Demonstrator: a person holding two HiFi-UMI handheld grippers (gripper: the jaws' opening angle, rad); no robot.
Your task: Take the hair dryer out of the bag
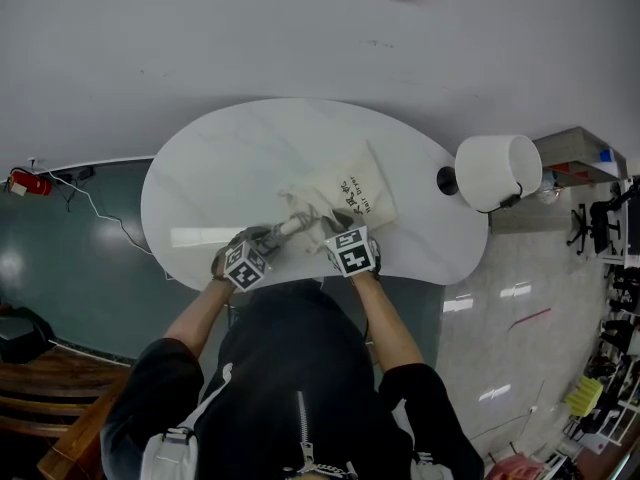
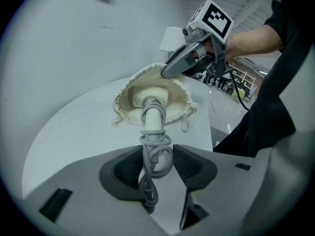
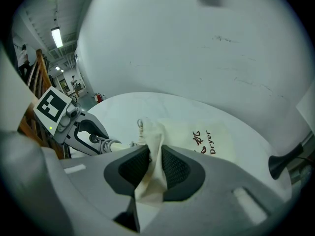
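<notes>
One white oval table (image 1: 215, 183) under the bag (image 1: 362, 190), grey wall (image 1: 300, 28) behind

head view looks steeply down on the bench (image 1: 220, 188); both gripper views face the bag (image 2: 123, 104) closely from opposite sides.

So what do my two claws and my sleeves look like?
The left claw and right claw are light grey plastic shells with dark ribbed pads. Each carries a white cube printed with black square markers. A black cable hangs from the right one. The sleeves are black and end near the elbows.
</notes>
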